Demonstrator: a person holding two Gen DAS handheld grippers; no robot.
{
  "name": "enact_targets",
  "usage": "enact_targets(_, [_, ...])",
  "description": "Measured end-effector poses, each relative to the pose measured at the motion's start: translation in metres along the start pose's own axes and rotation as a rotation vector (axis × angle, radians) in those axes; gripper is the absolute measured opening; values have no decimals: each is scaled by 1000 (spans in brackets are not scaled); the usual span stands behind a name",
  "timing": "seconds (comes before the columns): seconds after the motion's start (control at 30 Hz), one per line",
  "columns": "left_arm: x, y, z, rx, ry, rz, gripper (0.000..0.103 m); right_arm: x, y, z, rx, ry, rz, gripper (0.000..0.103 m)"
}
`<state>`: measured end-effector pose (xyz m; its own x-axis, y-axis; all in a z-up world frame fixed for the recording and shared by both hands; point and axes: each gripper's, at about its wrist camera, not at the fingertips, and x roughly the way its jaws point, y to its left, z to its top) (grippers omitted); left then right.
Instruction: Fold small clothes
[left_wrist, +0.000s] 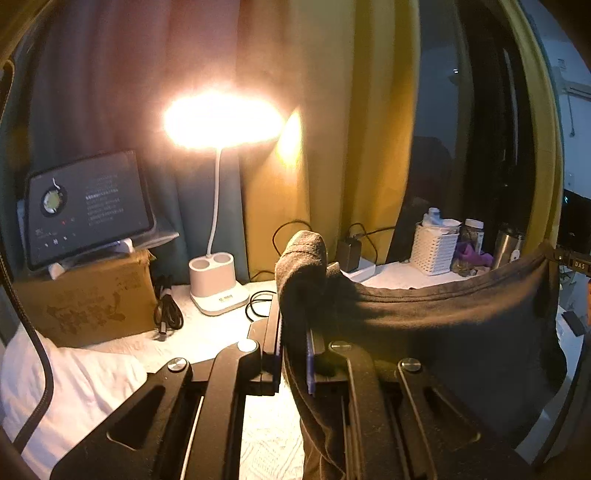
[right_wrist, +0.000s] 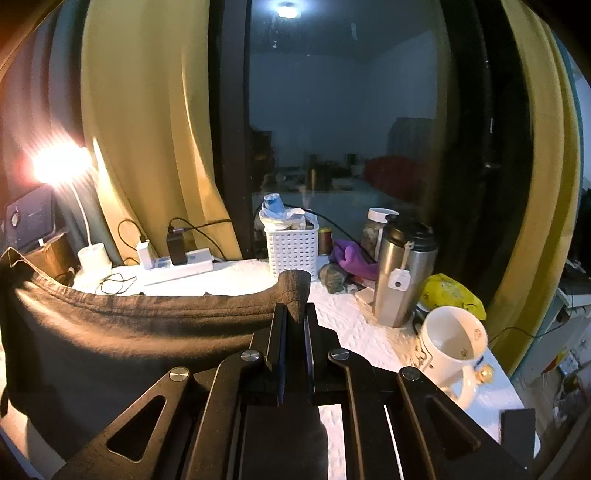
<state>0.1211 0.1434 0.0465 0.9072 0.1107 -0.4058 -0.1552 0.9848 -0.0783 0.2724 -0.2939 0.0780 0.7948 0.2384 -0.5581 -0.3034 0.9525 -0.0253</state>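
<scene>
Left wrist view showed the left claw (left_wrist: 295, 332) clamped on one top corner of a dark grey-brown, soft knit garment (left_wrist: 461, 332), a nub of fabric poking up past the jaw tips. Right wrist view showed the right claw (right_wrist: 295, 325) pinched shut on the opposite corner of the same cloth (right_wrist: 129, 332), again with a small roll of material standing above the jaws. Held this way, the hemmed top edge ran in a shallow sag between the two claws, and the body of the garment hung down freely above the white textured tabletop (right_wrist: 351, 325). That spread-out, lifted hold was probably meant to let the cloth fall flat and unwrinkled before being laid down for a fold.

The garment looked thin and limp, with a stitched band along its upper edge and soft creases below; its lower part ran out of sight, so its full shape could not be told. Warm light from the glowing white desk lamp (left_wrist: 221, 122) tinted its upper edge brown, while the rest read near black.

Clutter stood close behind: a white perforated plastic basket (right_wrist: 291, 247), a steel travel tumbler with black lid (right_wrist: 402, 273) and a white ceramic mug (right_wrist: 454, 343) near the right claw.
</scene>
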Motion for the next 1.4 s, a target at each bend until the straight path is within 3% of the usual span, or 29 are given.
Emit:
enact_targets(0.3, [43,5,5,-9,45,17,8,55,0,15,-10,43,5,8])
enact_targets(0.67, [106,16,-6,-29,157,41,8,131,4,18,-24,124,11,8])
enact_targets(1.3, [191,40,-46,-38,362,65,8,243,12,-20,-44,324,-27,8])
enact_targets(1.4, [198,44,-49,-55,407,79,13,252,13,-27,-55,357,-37,8])
